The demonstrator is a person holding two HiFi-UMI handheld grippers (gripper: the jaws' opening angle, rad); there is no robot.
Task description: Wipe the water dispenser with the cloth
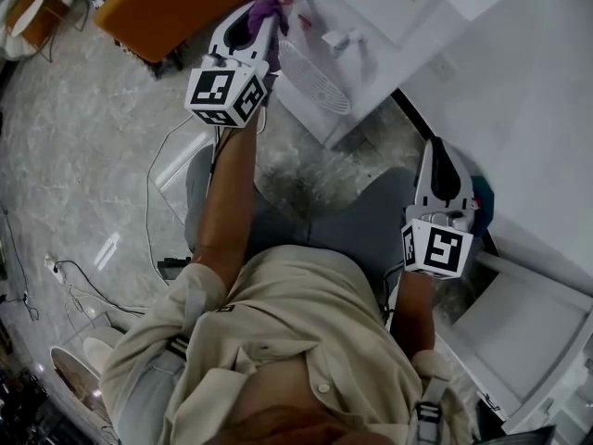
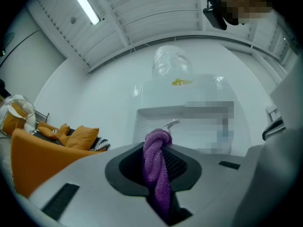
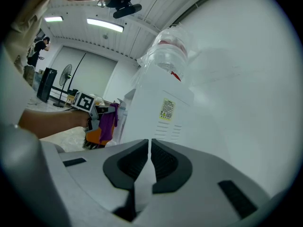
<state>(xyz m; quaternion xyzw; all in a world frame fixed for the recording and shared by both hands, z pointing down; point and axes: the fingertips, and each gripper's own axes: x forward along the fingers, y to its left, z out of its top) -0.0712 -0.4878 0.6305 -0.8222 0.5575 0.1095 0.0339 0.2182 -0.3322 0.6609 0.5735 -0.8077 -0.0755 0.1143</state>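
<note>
The left tongs (image 2: 158, 161) are closed on a purple cloth (image 2: 156, 167), which stands up in a bunched knot above them and hangs down between the pads. In the head view these tongs are at the far left, and the cloth is just beside the front of the white water dispenser (image 1: 375, 26), near its taps (image 1: 335, 37) and above the round drip grille (image 1: 315, 77). The right tongs (image 3: 149, 159) are narrowed to a thin slit with nothing between them, and are aimed at the dispenser's side, nearer the person. An orange sofa (image 2: 45, 150) stands far left.
</note>
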